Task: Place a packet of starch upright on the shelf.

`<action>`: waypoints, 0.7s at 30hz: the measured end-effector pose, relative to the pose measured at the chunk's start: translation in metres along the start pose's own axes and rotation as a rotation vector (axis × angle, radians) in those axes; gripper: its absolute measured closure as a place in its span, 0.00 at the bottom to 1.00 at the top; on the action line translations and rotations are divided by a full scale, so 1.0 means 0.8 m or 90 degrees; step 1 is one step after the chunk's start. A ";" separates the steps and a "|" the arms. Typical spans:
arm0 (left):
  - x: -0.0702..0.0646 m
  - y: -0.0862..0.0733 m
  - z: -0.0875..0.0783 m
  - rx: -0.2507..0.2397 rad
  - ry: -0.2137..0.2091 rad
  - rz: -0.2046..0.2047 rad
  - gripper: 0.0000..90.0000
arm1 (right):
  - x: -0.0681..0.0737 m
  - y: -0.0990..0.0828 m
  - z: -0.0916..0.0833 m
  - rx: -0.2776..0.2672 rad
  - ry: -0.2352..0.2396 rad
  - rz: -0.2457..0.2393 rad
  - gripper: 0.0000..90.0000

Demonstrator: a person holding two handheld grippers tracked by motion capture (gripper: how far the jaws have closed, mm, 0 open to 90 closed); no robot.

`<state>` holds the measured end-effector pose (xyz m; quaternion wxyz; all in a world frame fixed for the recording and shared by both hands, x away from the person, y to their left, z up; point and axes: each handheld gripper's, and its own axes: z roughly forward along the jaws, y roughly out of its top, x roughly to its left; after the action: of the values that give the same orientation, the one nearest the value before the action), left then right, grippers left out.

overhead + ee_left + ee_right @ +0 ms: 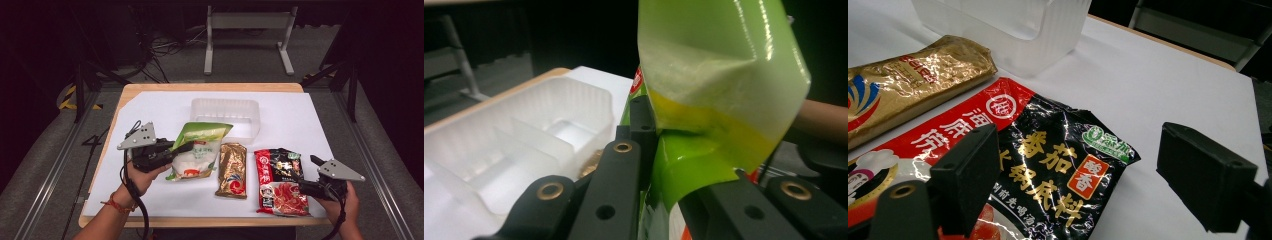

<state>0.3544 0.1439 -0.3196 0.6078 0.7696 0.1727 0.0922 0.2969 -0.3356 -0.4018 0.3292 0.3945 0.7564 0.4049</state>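
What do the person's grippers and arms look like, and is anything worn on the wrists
Each hand holds a black two-jaw gripper: the left gripper and right gripper both carry a grey three-cornered plate dotted with small holes on top. The jaws are blocky and black, with brass-ringed screw holes. A black cable trails from each down along the forearm. The arms are bare of sleeves; a red-orange braided band circles the left wrist.

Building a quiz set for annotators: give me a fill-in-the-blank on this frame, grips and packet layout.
1. The left hand-held gripper is shut on the green-and-white plastic ____.
2. The right hand-held gripper has its jaws ____.
3. The gold foil packet lies between the green-and-white pouch and the ____ packet.
4. The clear plastic tray sits at the table's ____ side.

Missing words: pouch; open; red-and-black; far
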 end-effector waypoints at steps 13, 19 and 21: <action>0.047 0.024 0.026 -0.009 0.069 -0.019 0.99 | 0.000 0.000 0.001 0.001 0.001 0.003 0.20; 0.071 0.034 0.039 -0.012 0.118 -0.035 0.99 | 0.001 -0.001 0.002 0.003 0.002 0.004 0.20; 0.080 0.037 0.045 -0.014 0.128 -0.055 0.99 | 0.000 -0.001 0.002 0.004 0.002 0.009 0.20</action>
<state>0.4308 0.1297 -0.3040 0.5990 0.7418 0.2646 0.1444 0.2981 -0.3351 -0.4033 0.3241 0.4003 0.7553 0.4053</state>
